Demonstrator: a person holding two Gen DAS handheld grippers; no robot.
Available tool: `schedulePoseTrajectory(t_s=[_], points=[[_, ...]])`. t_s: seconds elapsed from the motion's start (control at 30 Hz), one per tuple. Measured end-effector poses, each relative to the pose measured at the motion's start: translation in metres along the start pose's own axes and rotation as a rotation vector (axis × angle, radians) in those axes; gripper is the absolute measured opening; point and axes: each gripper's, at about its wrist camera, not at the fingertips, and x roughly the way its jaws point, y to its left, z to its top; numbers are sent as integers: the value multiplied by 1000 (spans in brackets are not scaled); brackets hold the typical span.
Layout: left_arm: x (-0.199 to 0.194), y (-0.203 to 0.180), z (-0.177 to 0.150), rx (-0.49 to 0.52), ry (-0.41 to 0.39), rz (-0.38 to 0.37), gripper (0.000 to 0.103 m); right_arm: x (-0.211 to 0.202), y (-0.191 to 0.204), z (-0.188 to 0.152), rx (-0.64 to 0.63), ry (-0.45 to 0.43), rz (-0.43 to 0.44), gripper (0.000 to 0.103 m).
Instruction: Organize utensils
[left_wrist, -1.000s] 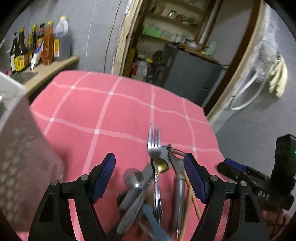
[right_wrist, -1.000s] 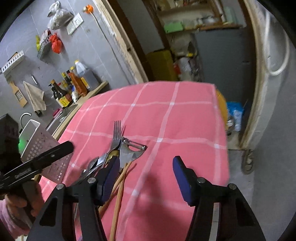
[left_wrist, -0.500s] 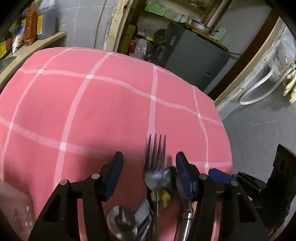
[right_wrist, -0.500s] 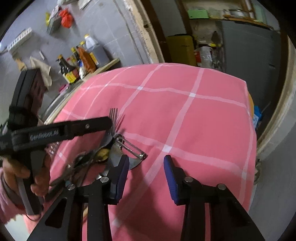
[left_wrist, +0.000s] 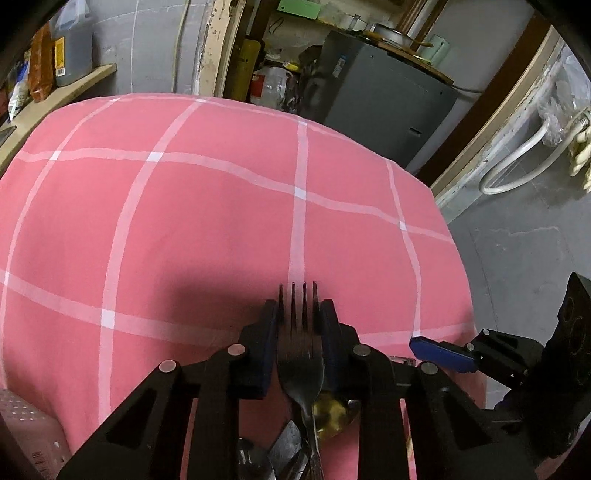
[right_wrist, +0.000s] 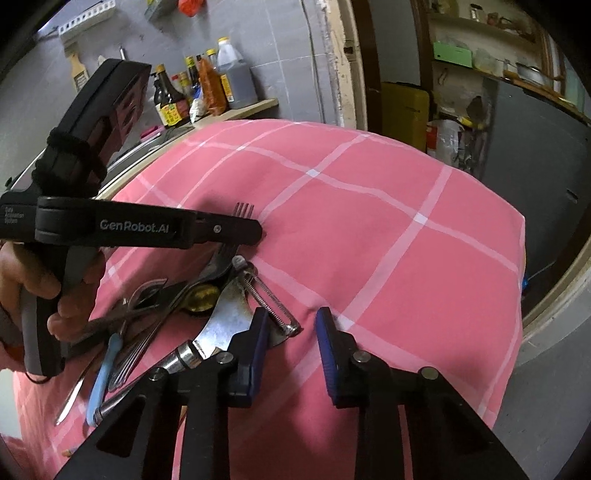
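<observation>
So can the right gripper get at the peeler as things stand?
Probably yes. The right gripper is open with nothing between its fingers, and the peeler lies on top of the pile just by its left finger, uncovered; the left gripper is busy on the fork.

**A cluttered utility room behind the worktop**

From my feed I see the worktop (left_wrist: 207, 221) draped in a pink cloth with white grid lines. Grey tiled walls (right_wrist: 280, 48) stand behind it, with a wooden ledge (right_wrist: 243, 107) carrying sauce bottles (right_wrist: 207, 85). A pale door frame (left_wrist: 218, 48) opens onto shelves (right_wrist: 480, 33) of clutter. A dark grey cabinet (left_wrist: 376, 107) stands beyond the far edge, beside a yellow bin (right_wrist: 404, 114). The floor (left_wrist: 524, 240) is grey concrete, and a white hose (left_wrist: 517, 162) loops along the wall.
</observation>
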Motion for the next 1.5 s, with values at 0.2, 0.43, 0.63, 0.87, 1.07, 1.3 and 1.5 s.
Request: schedulePoseTrajectory(t_s=[0.2,0.43,0.63,0.87,1.07,1.3,1.5], points=[[-2,-1,-2,-8,-23,-6,18,0,2,3,-24,28,-7,8],[-22,-7,-7,1,-84,-10,18,-8,6,-2,-11,-15,-18,6],[-45,-8,-10,-1,-136,-19,18,-17,14,-4,3,-63,-32,6],[-70,-12,-17,-1,-179,-46,18,-32,19,-6,76,-117,-49,5],[-99,-15,-20,4,-240,-62,18,-60,23,-5,193,-205,-35,4],[-141,-21,-15,50,-341,-27,17,-91,51,10,168,-327,-129,4],[-177,-16,-7,62,-412,-42,13,-110,71,31,156,-427,-191,4]])
